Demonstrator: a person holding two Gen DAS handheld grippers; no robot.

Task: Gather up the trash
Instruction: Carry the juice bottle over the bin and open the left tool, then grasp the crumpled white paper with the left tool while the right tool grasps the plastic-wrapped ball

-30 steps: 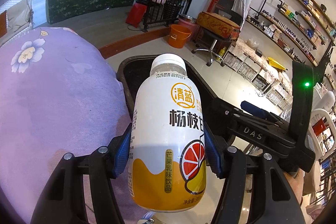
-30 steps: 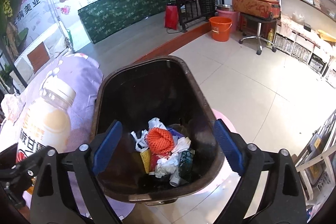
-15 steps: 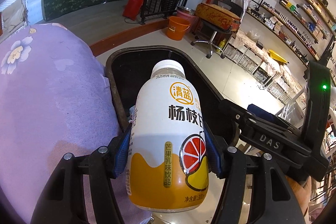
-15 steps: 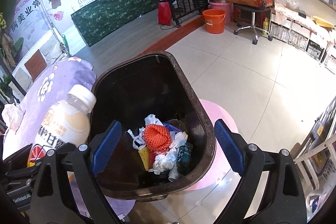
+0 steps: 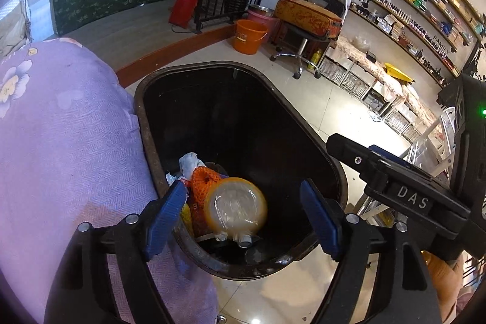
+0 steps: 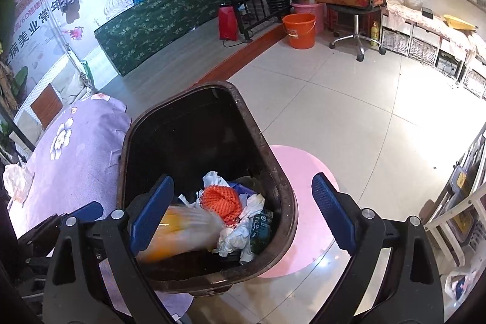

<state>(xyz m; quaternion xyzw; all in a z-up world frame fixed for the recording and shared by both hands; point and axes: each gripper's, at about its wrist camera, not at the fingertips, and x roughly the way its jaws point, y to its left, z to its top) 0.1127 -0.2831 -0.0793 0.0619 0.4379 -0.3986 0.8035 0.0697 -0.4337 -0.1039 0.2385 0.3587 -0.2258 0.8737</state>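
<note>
Below the left tongs, jaws apart, bottle sits loose in the bin, blurred. Right tongs also apart, empty. Looks light, smooth, slippery plastic; if regrasping, clamp mid-body.

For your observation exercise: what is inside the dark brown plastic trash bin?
Inside the dark brown plastic trash bin: a blurred yellow-and-white drink bottle, an orange foam net, crumpled white tissues and a dark green wrapper. The bin's floor beneath this pile is covered.
</note>
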